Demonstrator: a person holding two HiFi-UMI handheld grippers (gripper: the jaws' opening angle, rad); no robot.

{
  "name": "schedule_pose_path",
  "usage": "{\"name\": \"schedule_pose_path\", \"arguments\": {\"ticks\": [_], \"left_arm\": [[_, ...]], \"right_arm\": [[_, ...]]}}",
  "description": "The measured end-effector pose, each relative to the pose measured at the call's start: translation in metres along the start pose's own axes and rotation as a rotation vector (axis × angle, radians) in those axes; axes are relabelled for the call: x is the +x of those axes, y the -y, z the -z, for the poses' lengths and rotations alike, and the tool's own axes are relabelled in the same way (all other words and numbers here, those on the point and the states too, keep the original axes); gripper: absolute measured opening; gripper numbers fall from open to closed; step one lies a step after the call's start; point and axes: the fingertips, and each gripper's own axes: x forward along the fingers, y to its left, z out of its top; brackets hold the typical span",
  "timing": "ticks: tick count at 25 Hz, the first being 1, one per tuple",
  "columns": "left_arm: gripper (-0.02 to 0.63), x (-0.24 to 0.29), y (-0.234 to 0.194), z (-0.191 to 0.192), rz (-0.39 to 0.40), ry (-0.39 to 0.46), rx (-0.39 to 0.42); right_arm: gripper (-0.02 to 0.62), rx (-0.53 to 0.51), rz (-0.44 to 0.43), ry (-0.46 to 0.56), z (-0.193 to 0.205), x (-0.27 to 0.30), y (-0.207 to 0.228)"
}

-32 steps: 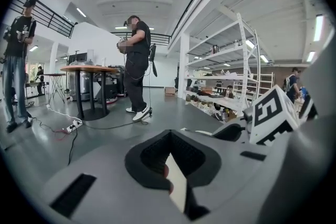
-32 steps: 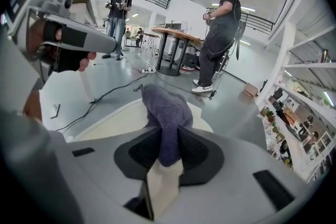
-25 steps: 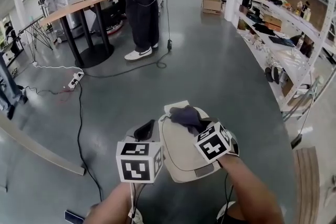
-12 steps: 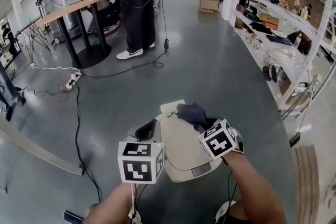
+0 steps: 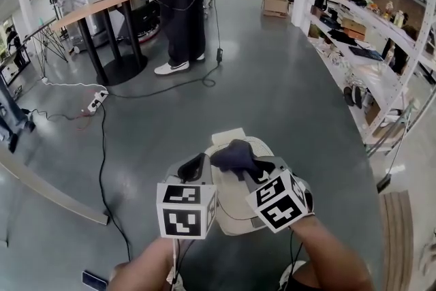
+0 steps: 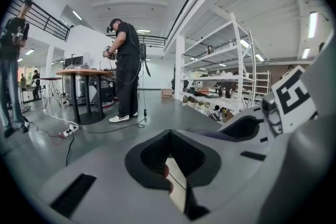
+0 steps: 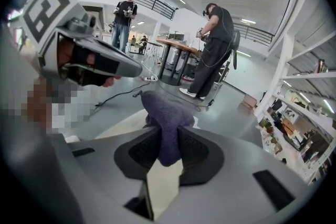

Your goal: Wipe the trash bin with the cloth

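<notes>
The cloth [image 5: 235,155] is looking soft and fuzzy, a matt dark-purple pile, bunching between the ribbed black pads [image 7: 143,149] of the right tongs [image 7: 168,140], whose grey shell is showing as smooth matt plastic. The trash bin [image 5: 231,204] lid is reading as smooth beige plastic, probably satin. The floor [image 5: 272,78] is gleaming like sealed concrete. At ten o'clock the counter [image 5: 102,7] top is looking wooden.

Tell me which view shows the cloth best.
Right gripper view: the purple cloth sits close and central, pinched in the right gripper. The head view shows it small atop the trash bin; the left gripper view hardly shows it.
</notes>
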Motion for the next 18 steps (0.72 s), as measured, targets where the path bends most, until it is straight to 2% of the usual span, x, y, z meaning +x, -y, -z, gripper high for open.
{"name": "schedule_pose_path", "arguments": {"ticks": [12,18], "left_arm": [[0.000,-0.018,-0.029,0.005,-0.044,-0.003,0.009],[0.000,-0.025,-0.025,0.011,-0.027,-0.008,-0.002]], "right_arm": [[0.086,-0.073,-0.183,-0.014,-0.002,-0.007,-0.090],[0.086,-0.128,-0.196,-0.070,0.014,0.000,-0.111]]}}
